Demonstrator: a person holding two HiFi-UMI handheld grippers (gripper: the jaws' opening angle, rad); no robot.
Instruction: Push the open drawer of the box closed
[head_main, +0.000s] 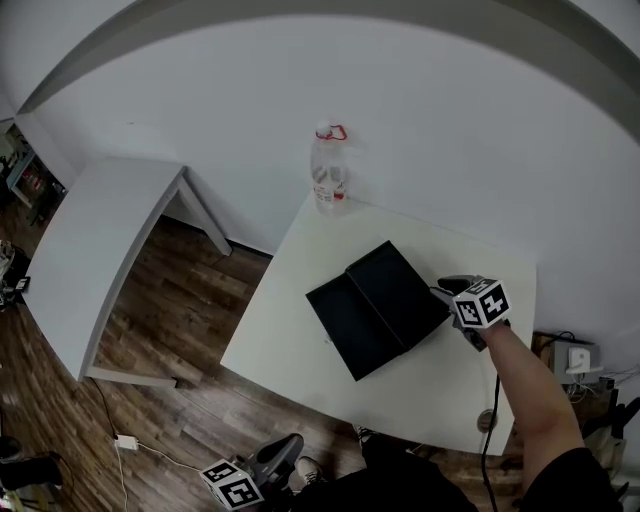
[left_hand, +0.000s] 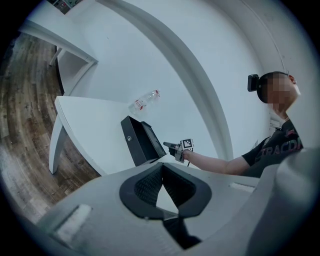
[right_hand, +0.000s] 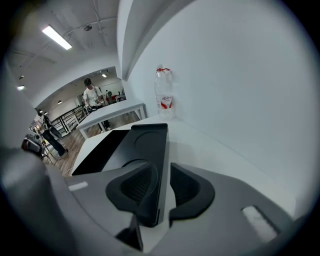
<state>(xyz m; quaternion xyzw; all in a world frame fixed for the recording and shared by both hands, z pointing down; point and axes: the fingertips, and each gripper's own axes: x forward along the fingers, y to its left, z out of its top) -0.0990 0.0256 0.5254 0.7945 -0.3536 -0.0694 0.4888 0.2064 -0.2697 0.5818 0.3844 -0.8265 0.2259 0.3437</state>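
One white table (head_main: 430, 385) stands against the wall. On it lies the black box (head_main: 402, 285), with its drawer (head_main: 345, 325) drawn out toward the table's front left edge. A clear bottle (head_main: 328, 172) stands at the far edge, apart from the box. The right gripper (right_hand: 162, 172) is at the box's right end, jaws spread, a box edge running between them unclamped. The left gripper (left_hand: 161, 167) hangs below the table front, its jaws closed together and empty.

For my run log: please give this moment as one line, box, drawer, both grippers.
right gripper: open, drawer edge between jaws | left gripper: shut, empty, away from box | drawer: open | box: on table
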